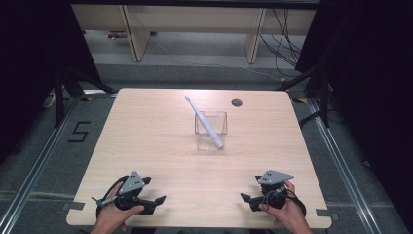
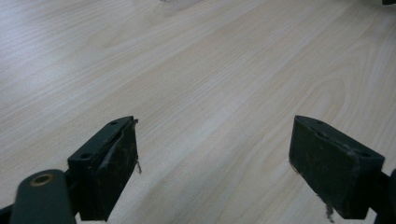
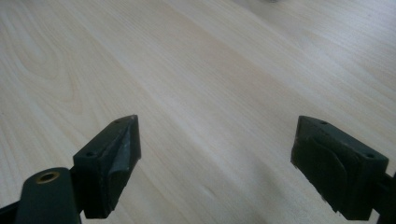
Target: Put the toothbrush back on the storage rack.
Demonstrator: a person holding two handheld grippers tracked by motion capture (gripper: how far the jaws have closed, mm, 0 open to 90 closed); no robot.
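Pale wood-grain rectangular counter (image 1: 160, 146), and near its middle, slightly toward the far edge, a small clear square plastic container (image 1: 211, 130) stands upright. A long white toothbrush (image 1: 204, 122) leans in it at a slant — thicker handle end down at the container's near right corner, thin head end sticking up and out past the far left rim. Left hand-held gripper (image 1: 158, 199) rests at the near left edge of the counter, held in the person's left hand (image 1: 111, 214), grey three-cornered plate on top, jaws pointing right toward the counter's centre line. Right hand-held gripper (image 1: 245, 197) sits at the near right edge in the right hand (image 1: 285, 209), jaws pointing left, roughly mirroring the other. Both hand-held grippers are well apart from the container and toothbrush, which lie farther up the counter, about midway between the two and beyond them. In the left gripper view the left hand-held gripper (image 2: 215, 154) has its two black jaws spread wide, bare wood between them, nothing held. In the right gripper view the right hand-held gripper (image 3: 217, 149) is the same — jaws wide apart over bare counter, nothing between the pads. A small dark round hole (image 1: 236, 102) sits in the counter near the far right, beyond the container. Neither hand-held gripper touches the container or the toothbrush.
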